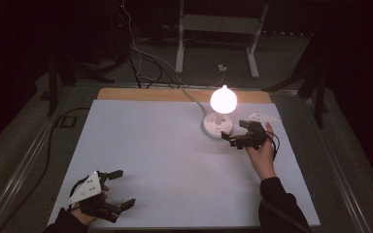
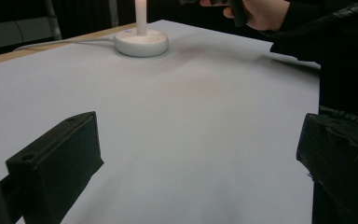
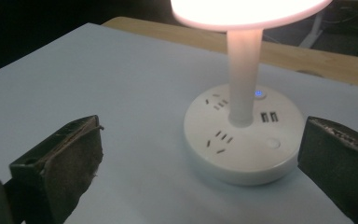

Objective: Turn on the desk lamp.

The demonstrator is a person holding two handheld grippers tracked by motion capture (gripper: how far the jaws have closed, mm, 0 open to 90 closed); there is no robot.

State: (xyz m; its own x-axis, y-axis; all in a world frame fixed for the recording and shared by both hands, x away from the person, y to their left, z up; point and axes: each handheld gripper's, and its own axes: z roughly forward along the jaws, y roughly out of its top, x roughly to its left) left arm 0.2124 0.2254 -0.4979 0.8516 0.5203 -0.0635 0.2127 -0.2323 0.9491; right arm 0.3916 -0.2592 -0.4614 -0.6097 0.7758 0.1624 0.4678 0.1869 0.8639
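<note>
White lamp (image 1: 221, 114) lit, base just ahead of right tool (image 1: 245, 134), jaws wide. Left tool (image 1: 111, 191) wide, idle on worktop (image 1: 165, 165). Likely button press: approach slowly, square on.

A dim lab or studio — loose cables (image 1: 141, 63) on the floor, a white stand (image 1: 218, 29), black surroundings.

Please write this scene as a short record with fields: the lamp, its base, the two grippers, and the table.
lamp: lit, glowing shade on a white stem, at the table's far right
base: round white base with sockets, two USB ports, a small blue light, a round button
right gripper: open, beside the base, not touching it
left gripper: open, near corner, holding nothing
table: white sheet over a wooden top
</note>
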